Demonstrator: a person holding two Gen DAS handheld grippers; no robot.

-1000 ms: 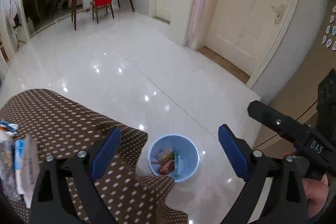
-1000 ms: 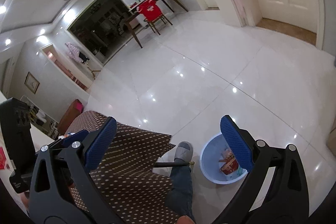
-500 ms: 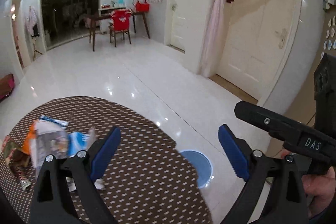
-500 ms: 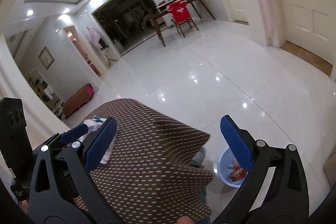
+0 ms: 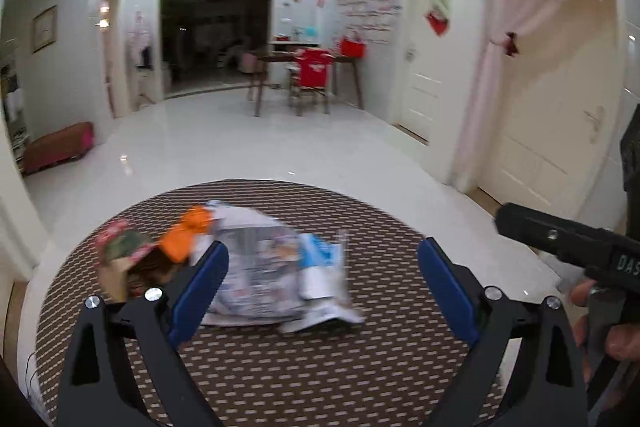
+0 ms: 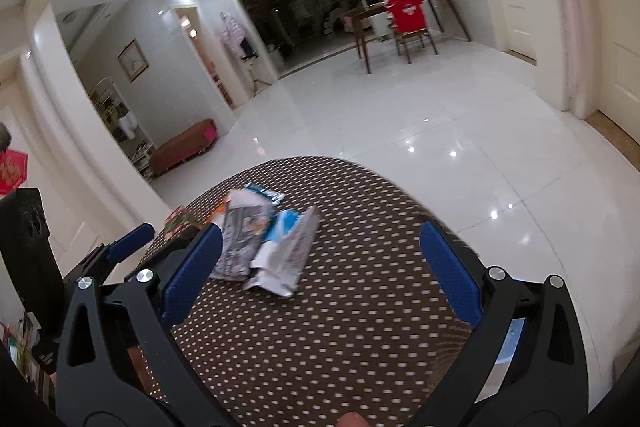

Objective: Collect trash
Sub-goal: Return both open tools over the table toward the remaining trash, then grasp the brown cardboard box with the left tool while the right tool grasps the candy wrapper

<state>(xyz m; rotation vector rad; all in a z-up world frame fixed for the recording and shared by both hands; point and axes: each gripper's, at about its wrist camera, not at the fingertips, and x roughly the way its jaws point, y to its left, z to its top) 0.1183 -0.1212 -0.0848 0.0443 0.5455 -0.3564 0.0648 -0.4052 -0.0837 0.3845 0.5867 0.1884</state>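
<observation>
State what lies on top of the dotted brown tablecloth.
On the tablecloth lies a pile of wrappers: silver-white, blue-white, orange and red-green ones. Whatever lies beneath the pile, and the table under the cloth, is covered.

Worktop (image 5: 360, 367) lies bare near both grippers; wrappers (image 5: 272, 275) crowd its far left, right side free.

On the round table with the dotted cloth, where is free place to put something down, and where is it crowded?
The dotted cloth is bare in front of the wrapper pile, toward the tongs, and to the right of the pile out to the table's edge. It is crowded left of centre, where the wrappers and the orange scrap lie together.
</observation>
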